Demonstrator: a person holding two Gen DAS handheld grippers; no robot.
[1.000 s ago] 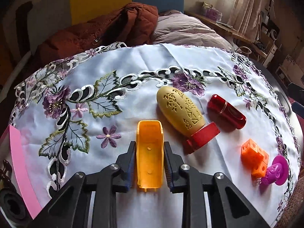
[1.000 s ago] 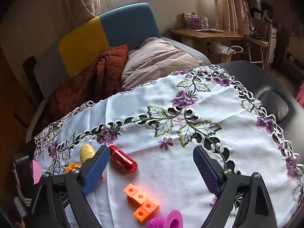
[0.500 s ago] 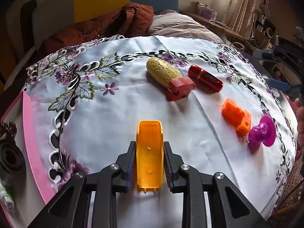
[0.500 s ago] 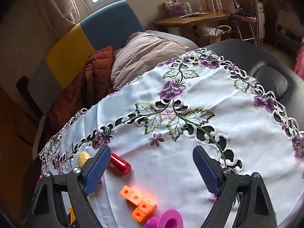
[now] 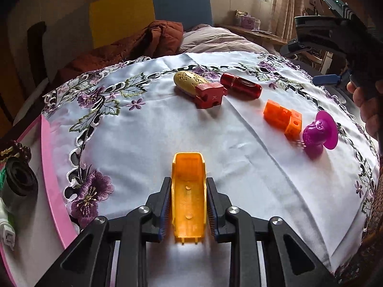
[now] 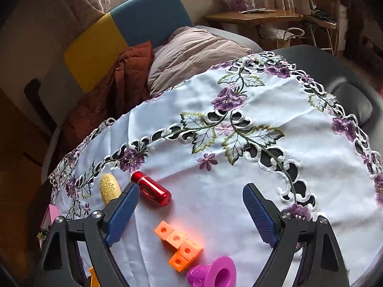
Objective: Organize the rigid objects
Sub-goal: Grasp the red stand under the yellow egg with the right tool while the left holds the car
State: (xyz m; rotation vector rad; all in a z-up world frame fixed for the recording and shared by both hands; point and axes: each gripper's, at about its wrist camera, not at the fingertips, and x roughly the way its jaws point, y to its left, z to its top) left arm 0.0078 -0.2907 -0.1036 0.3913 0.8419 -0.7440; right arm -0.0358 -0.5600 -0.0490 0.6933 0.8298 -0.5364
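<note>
My left gripper [image 5: 189, 205] is clamped on the orange shell [image 5: 189, 198], held above the near edge of the embroidered cloth [image 5: 148, 143] on the surface. My right gripper [image 6: 191, 215] is spread wide and holds nothing, poised over the orange cube cluster [image 6: 179, 246]. To do this step well, I judge: keep the 2 left fingers [image 5: 165, 205] square on the shell's side walls, lower it flat, then release. Legible writing: 1 letter "K" on the red block [image 5: 210, 95].
</note>
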